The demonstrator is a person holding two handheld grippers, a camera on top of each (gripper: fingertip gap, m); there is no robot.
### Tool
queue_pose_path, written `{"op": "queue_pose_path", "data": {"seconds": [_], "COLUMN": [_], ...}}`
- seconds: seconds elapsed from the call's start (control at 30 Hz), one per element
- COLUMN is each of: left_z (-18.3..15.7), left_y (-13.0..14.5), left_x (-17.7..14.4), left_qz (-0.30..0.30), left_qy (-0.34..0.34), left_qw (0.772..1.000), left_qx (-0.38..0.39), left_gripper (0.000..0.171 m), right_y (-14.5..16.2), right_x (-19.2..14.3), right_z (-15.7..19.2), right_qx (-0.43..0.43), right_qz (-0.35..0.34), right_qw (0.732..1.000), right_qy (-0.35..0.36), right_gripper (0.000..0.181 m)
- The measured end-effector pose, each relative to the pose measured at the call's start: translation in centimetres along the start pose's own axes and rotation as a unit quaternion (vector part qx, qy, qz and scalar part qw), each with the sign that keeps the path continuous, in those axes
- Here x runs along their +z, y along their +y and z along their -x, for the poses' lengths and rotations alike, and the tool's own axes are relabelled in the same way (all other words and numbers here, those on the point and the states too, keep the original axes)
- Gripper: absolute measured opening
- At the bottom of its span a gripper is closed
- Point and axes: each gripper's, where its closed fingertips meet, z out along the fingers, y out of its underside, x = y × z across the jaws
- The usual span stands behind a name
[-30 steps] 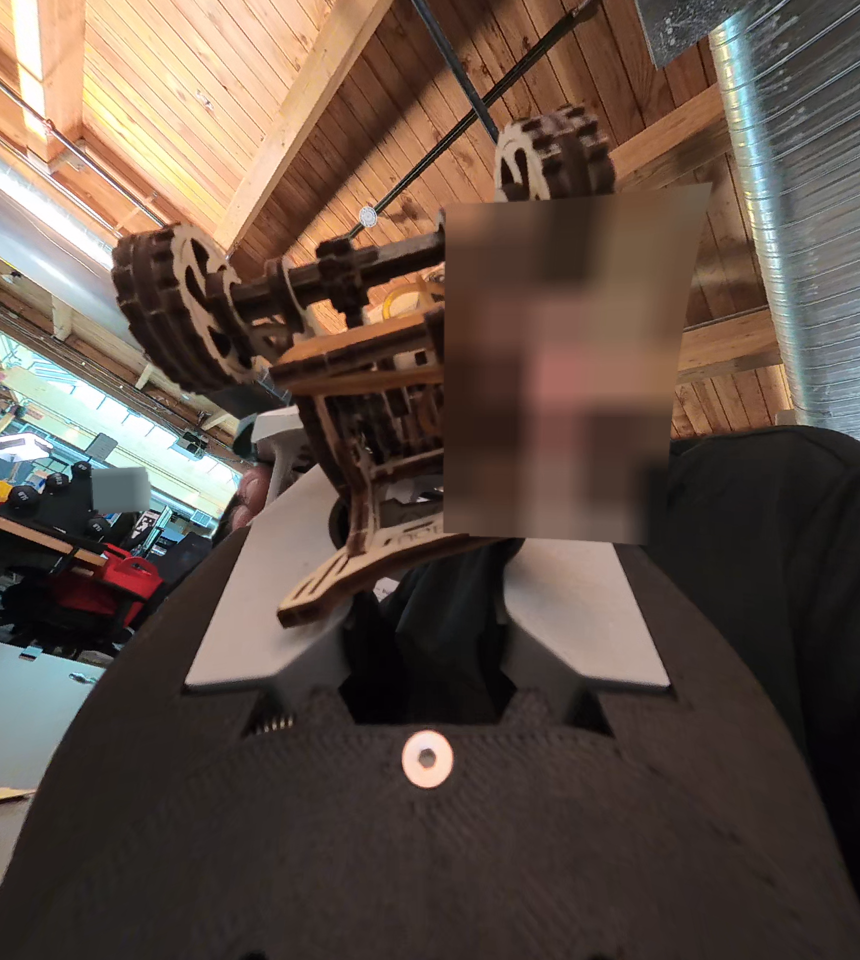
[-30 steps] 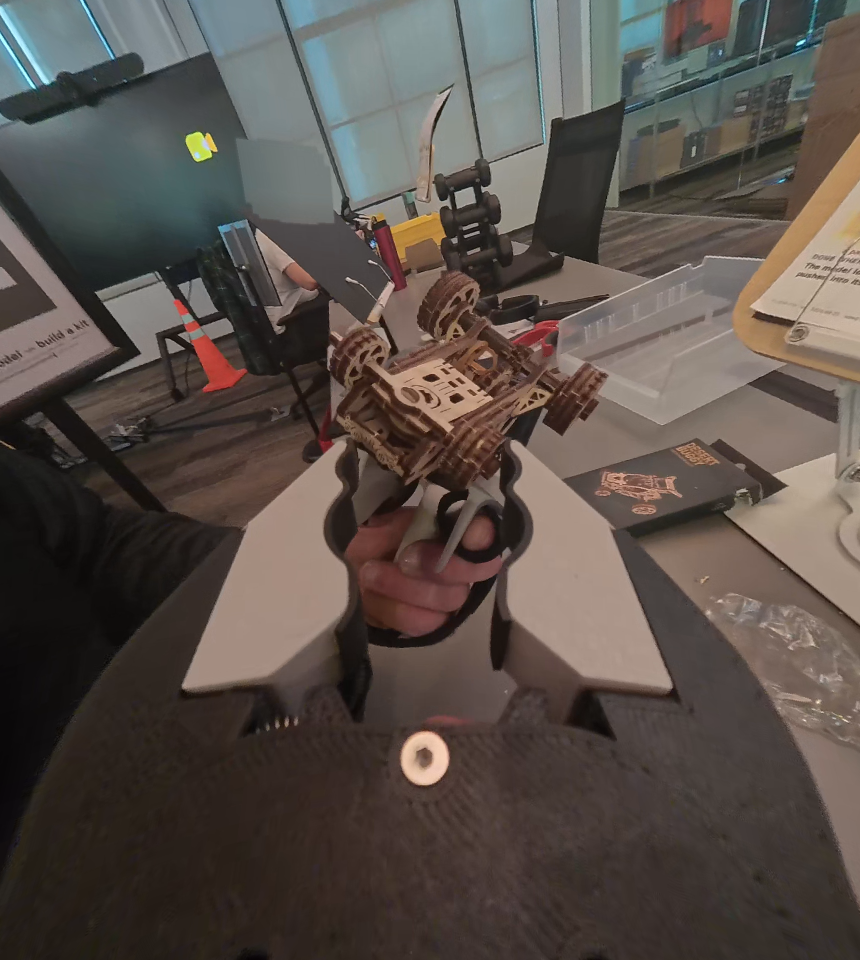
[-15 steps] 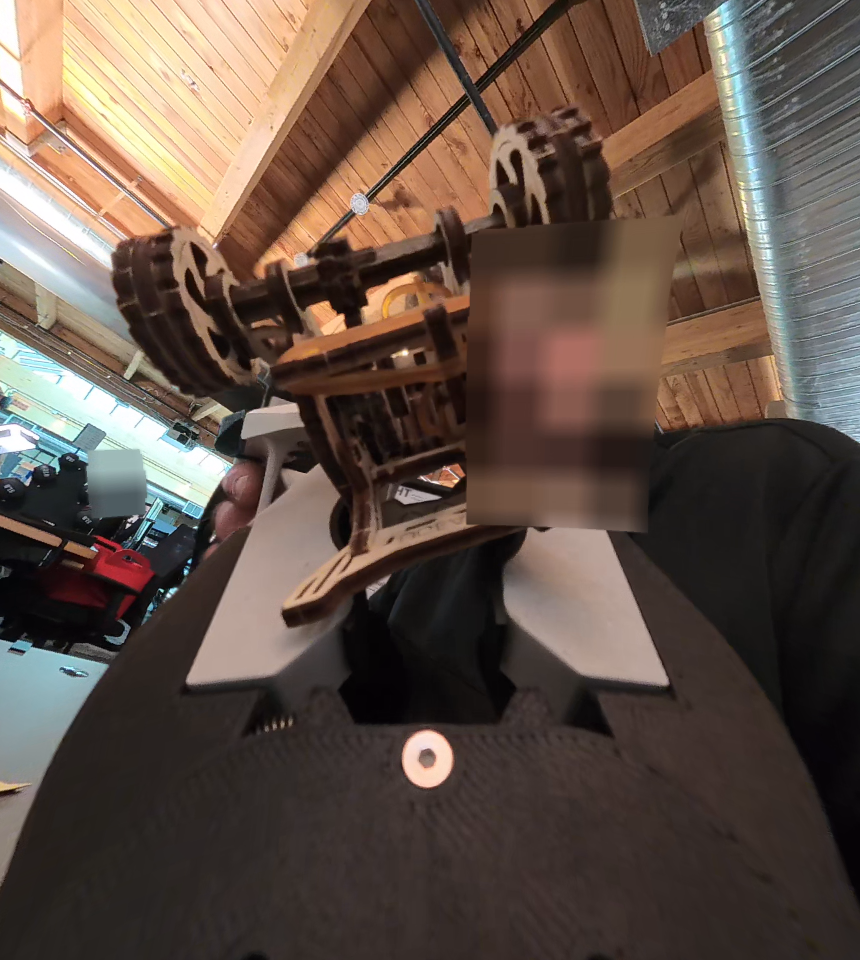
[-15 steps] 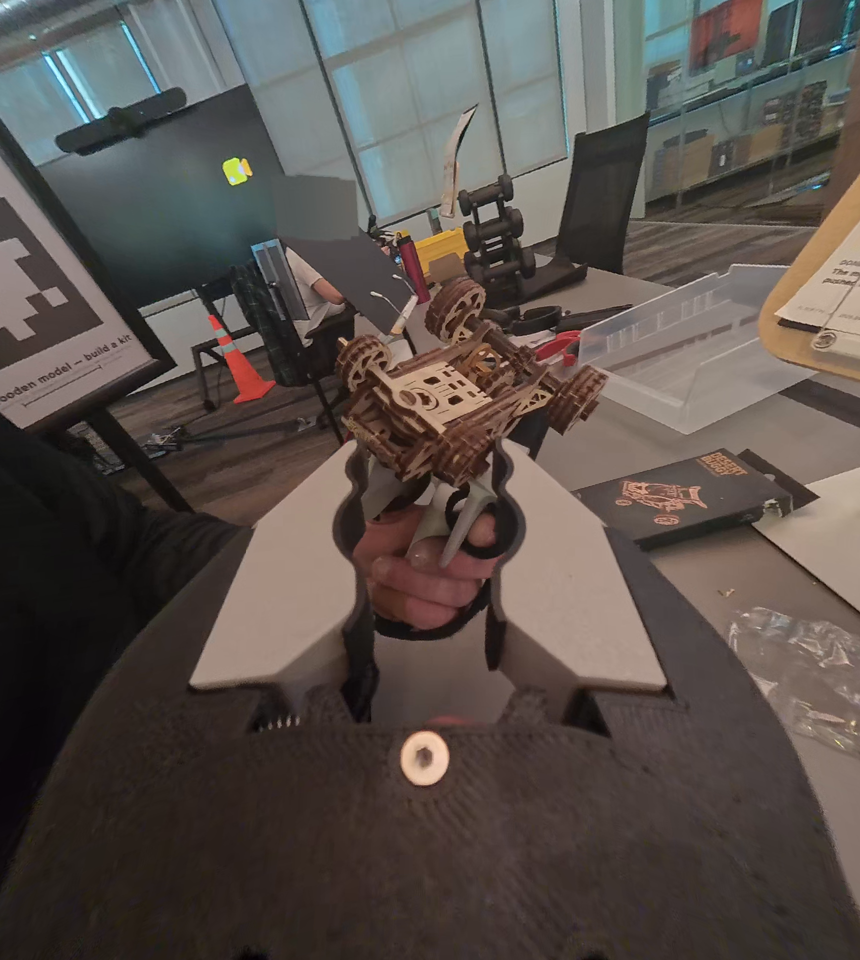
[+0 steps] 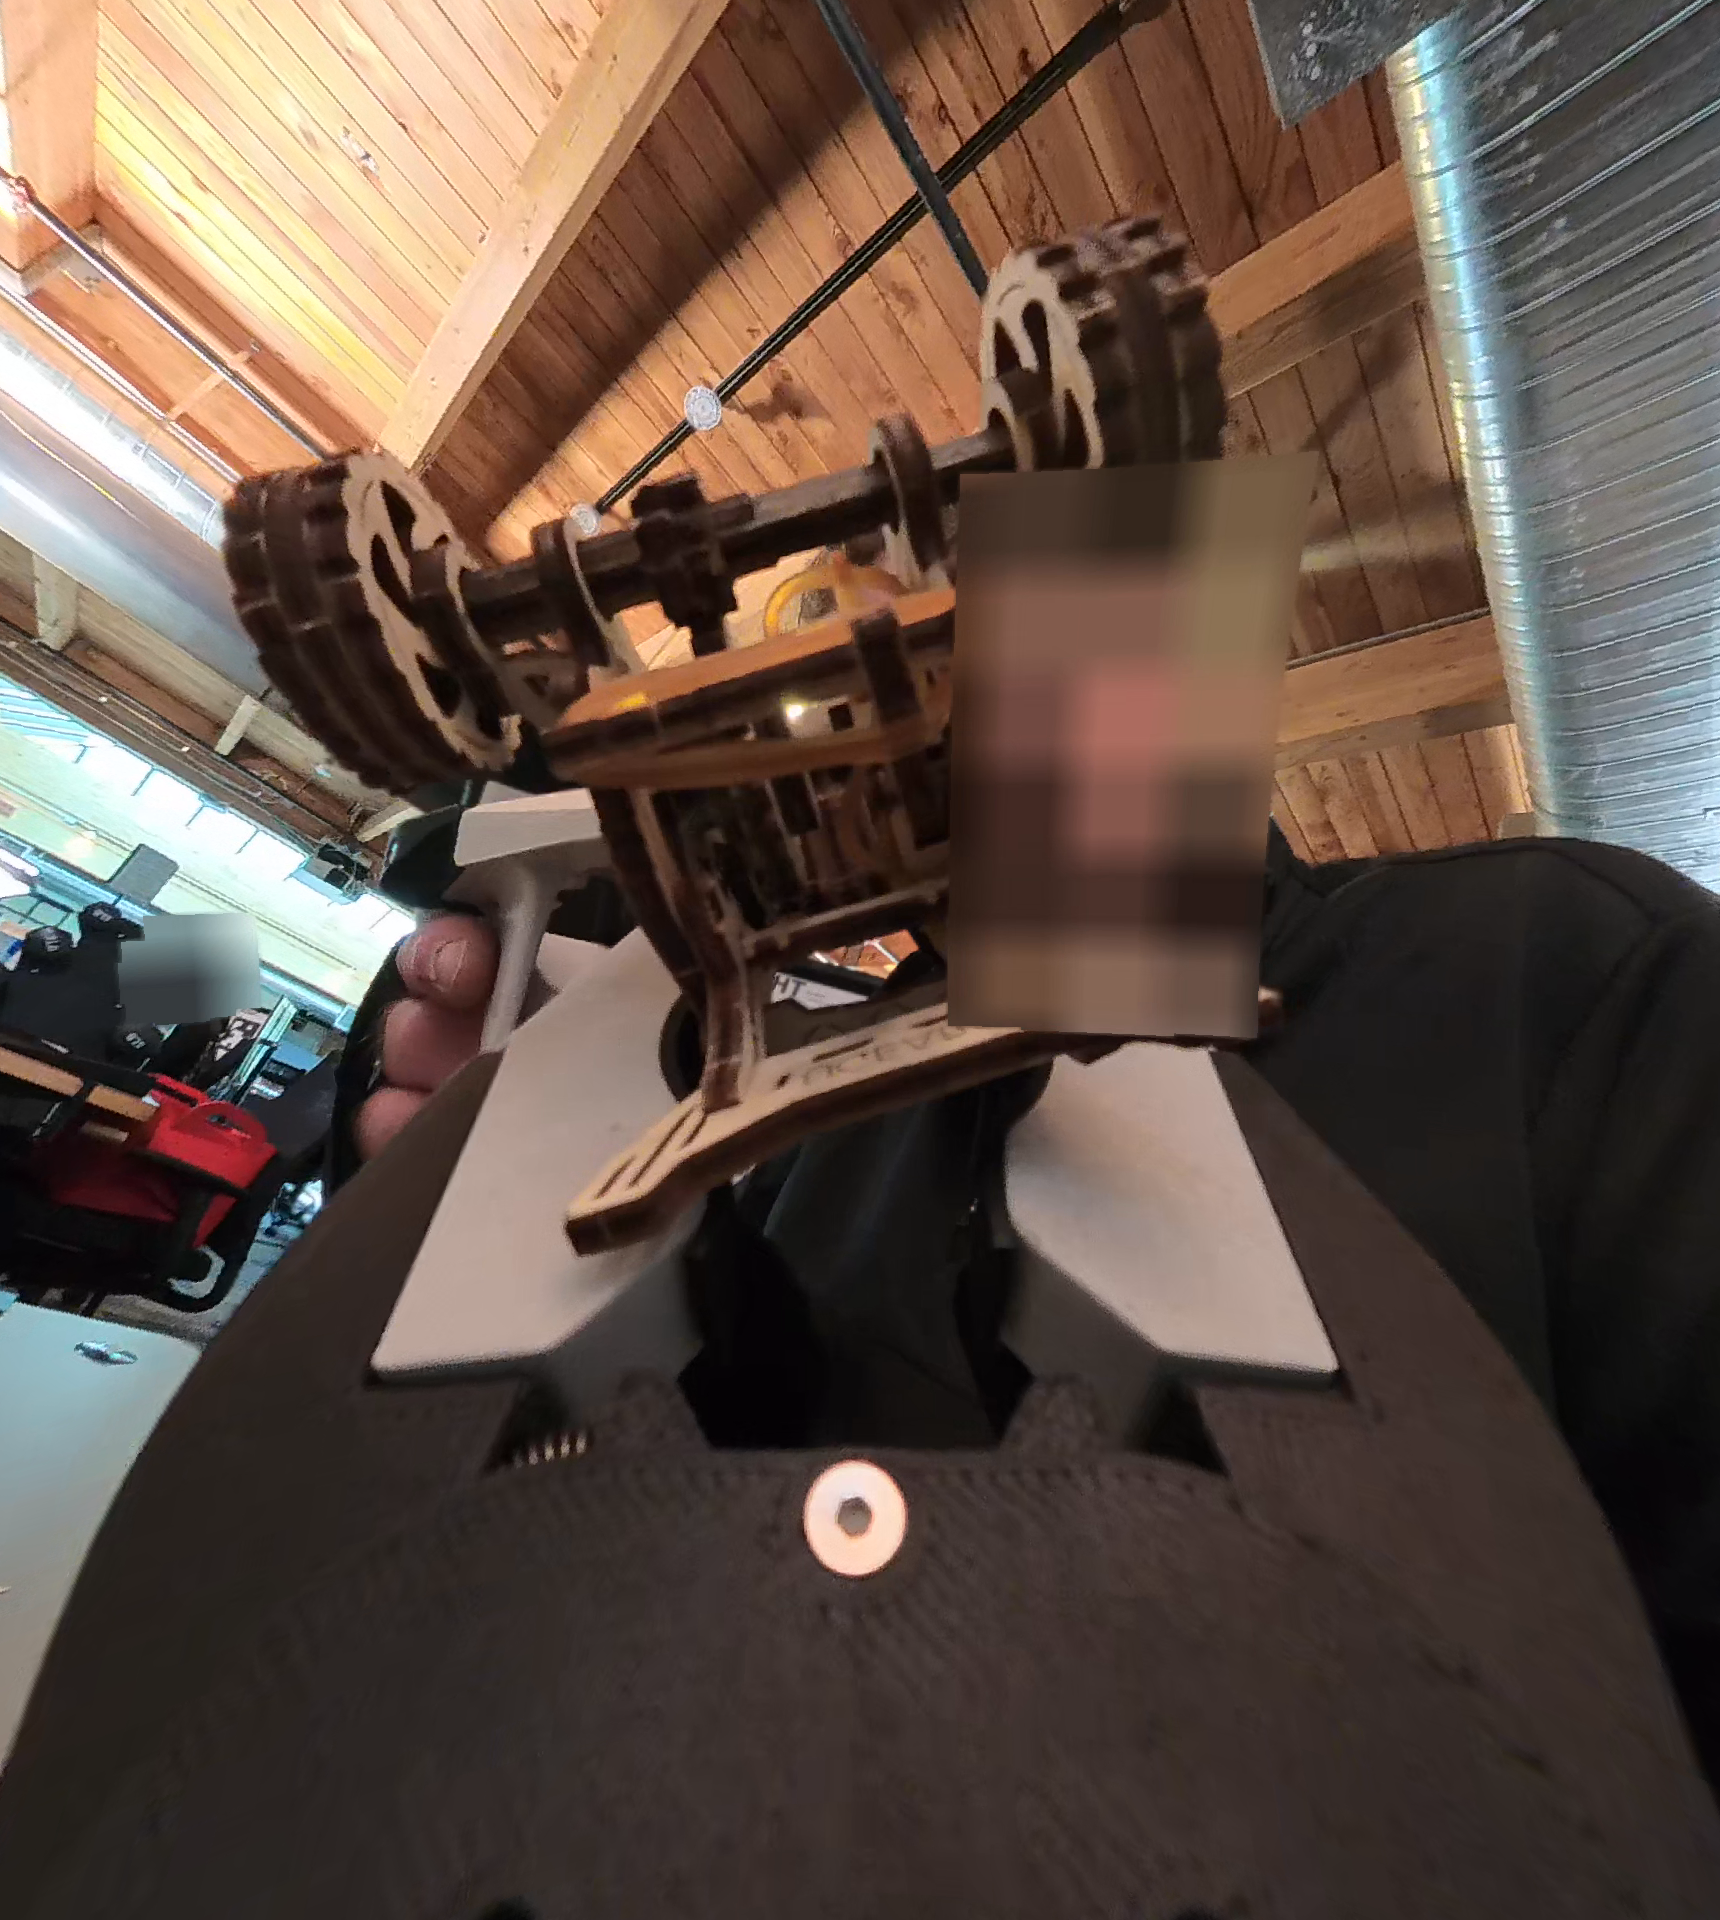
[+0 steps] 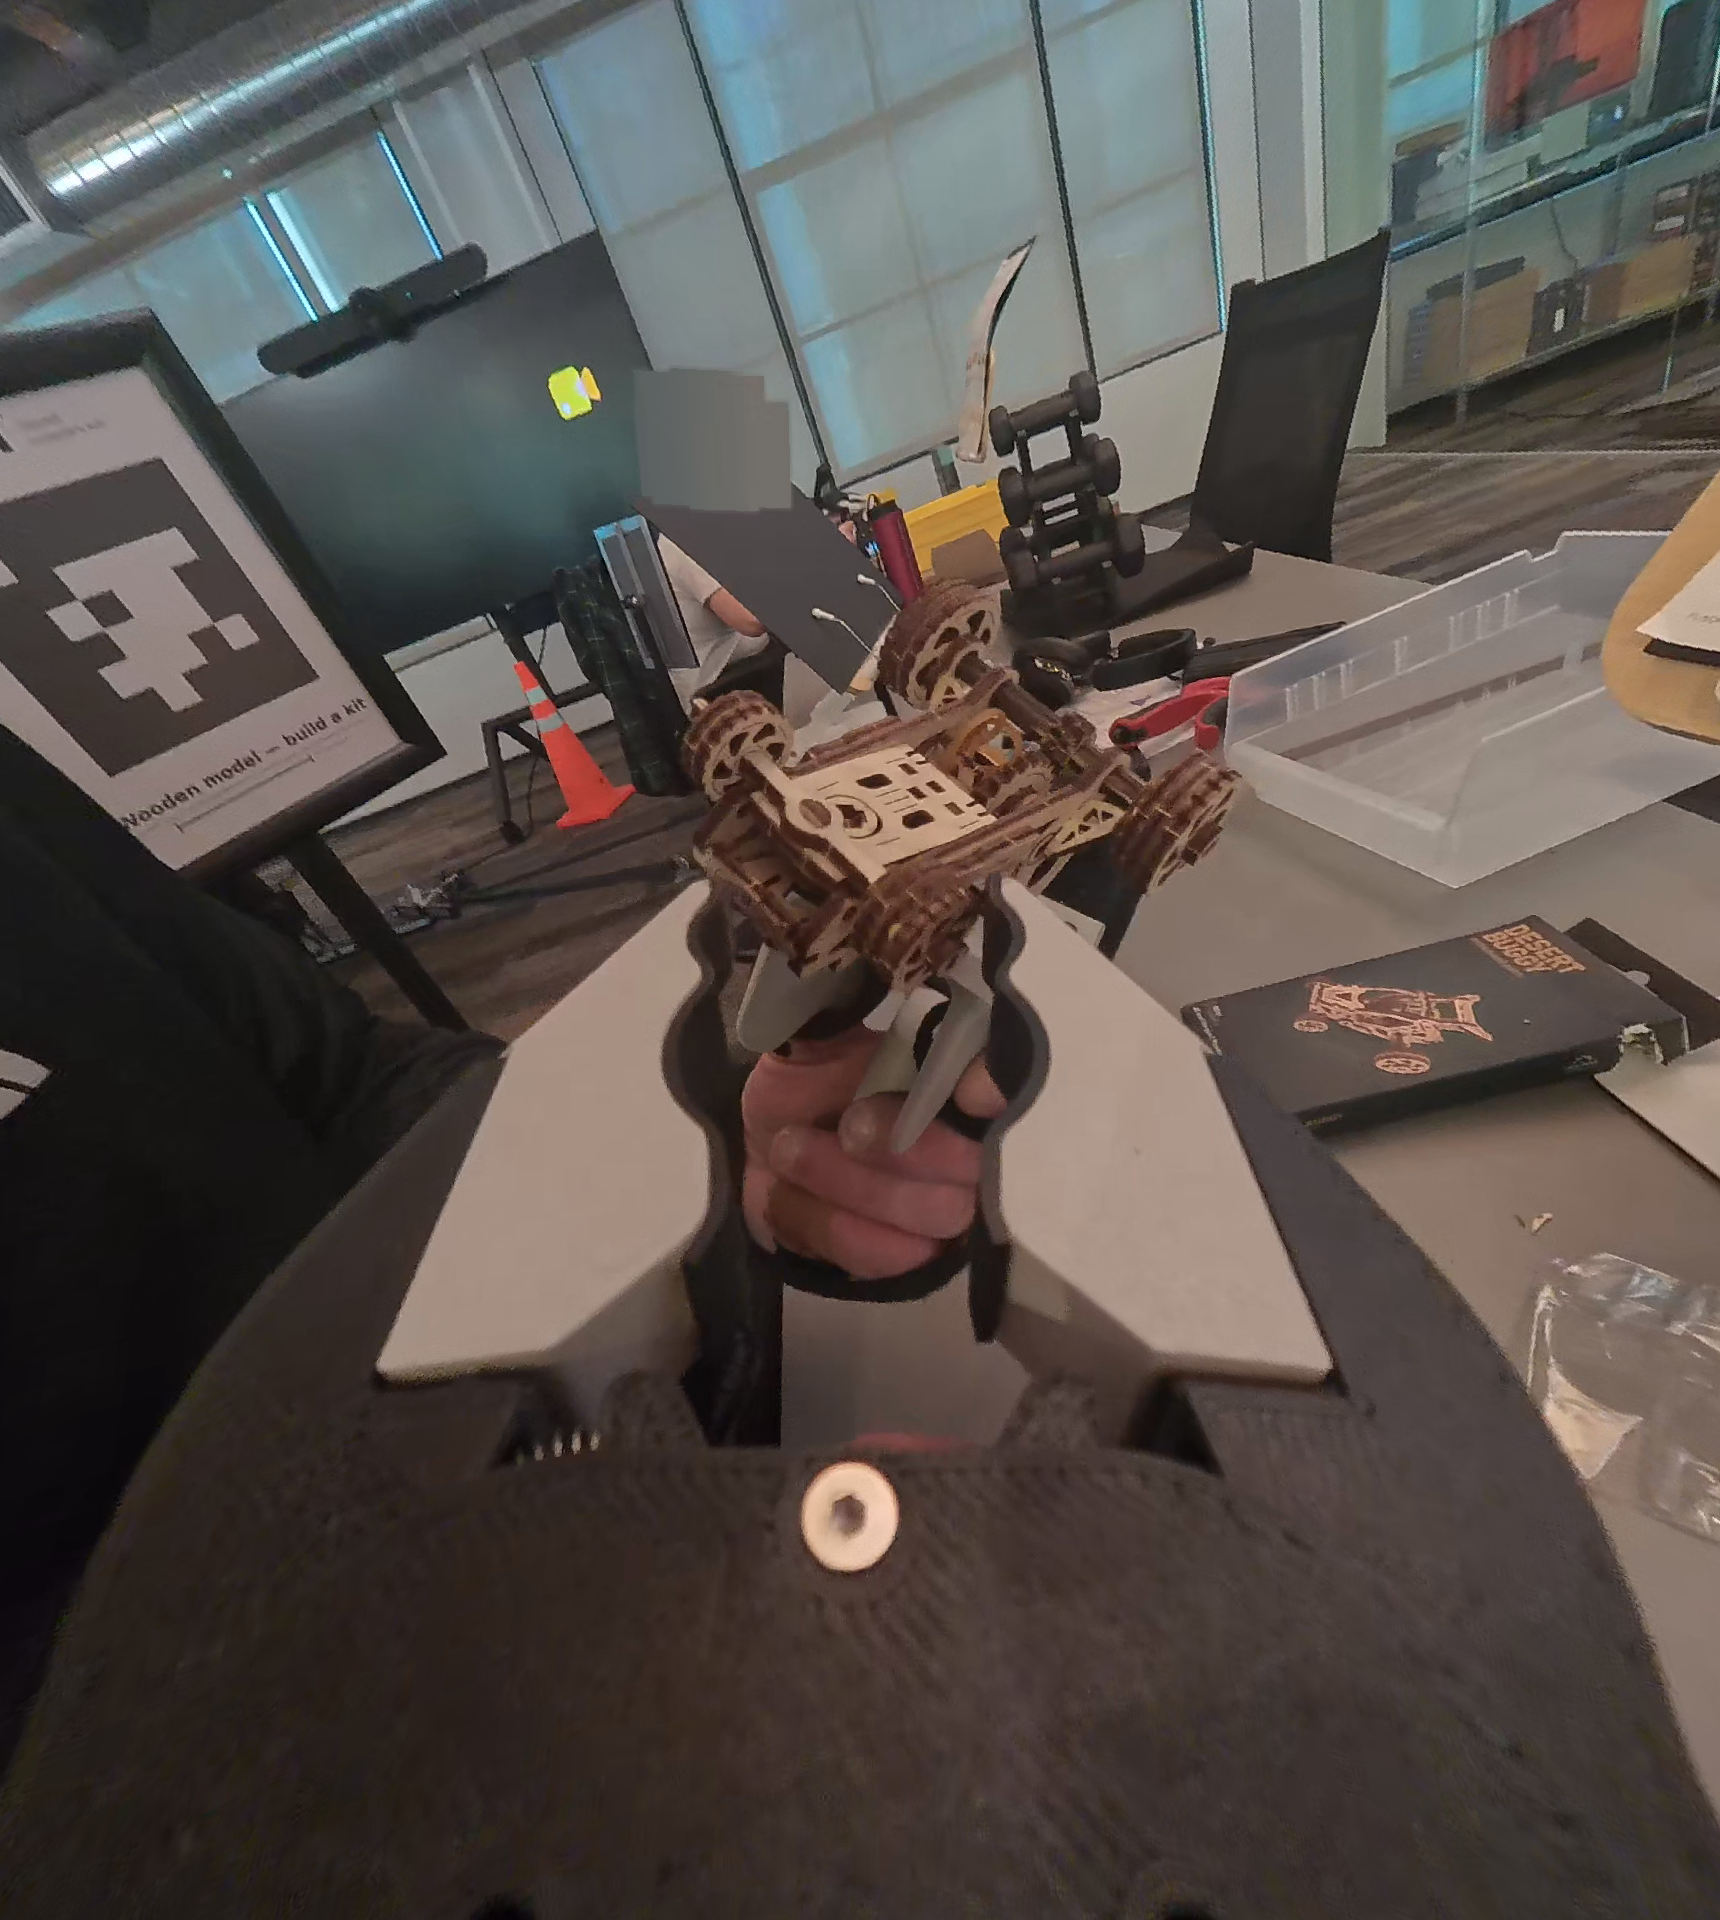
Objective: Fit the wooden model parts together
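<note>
- A wooden buggy (image 6: 949, 800) sits mid-frame, raised above the grey tabletop (image 6: 1355, 894).
- The left gripper (image 6: 861, 997) has its fingers closed on the buggy's underside.
- The right gripper (image 6: 851, 971) fingers stand partly open beside a wheel; whether they touch it is unclear.
- Risk: a hard squeeze could snap the thin bumper (image 5: 783, 1122) or an axle.

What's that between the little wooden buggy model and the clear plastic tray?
A red-handled tool, likely pliers, lying on the grey table beyond the wooden buggy model and just short of the clear plastic tray. The right wrist view shows it.
</note>
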Motion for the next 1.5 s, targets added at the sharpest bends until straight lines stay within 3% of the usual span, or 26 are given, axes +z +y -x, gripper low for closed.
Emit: {"op": "queue_pose_path", "data": {"seconds": [0.23,0.6,0.7,0.77,0.93,1.13,1.23,1.33,1.5], "left_z": [-0.2,-0.1,0.4,0.5,1.0,1.8,2.2,2.3,2.6], "left_y": [-0.4,-0.7,-0.6,-0.9,-0.9,-0.8,-0.6,-0.4,-0.3], "left_x": [0.1,-0.2,-0.4,-0.7,-0.7,-0.6,-0.7,-0.3,0.2], "left_qz": [-0.004,-0.012,-0.003,0.001,0.021,0.039,0.055,0.074,0.105], "left_qy": [0.004,-0.002,-0.026,-0.043,-0.09,-0.133,-0.161,-0.173,-0.205], "left_qw": [1.0,1.0,0.999,0.999,0.993,0.984,0.976,0.97,0.956], "left_qx": [0.004,0.007,0.02,0.034,0.073,0.113,0.137,0.154,0.18], "left_gripper": [0.046,0.046,0.046,0.046,0.046,0.046,0.046,0.046,0.047], "right_y": [0.1,0.2,0.4,0.0,0.7,0.7,0.8,0.5,0.2], "right_x": [-0.9,-0.5,-0.7,-1.2,0.0,0.7,1.0,0.6,0.0], "right_z": [-0.9,-1.5,-1.9,-2.2,-1.4,-2.0,-1.8,-2.1,-2.2], "right_qx": [0.022,0.031,0.035,0.054,0.067,0.076,0.091,0.109,0.112], "right_qz": [-0.011,-0.01,-0.007,-0.021,0.0,-0.012,-0.024,-0.045,-0.072], "right_qw": [1.0,0.999,0.999,0.998,0.998,0.995,0.994,0.992,0.991], "right_qy": [0.01,0.014,0.021,0.02,0.013,0.063,0.046,0.043,0.027], "right_gripper": [0.018,0.017,0.019,0.04,0.069,0.064,0.081,0.064,0.062]}}
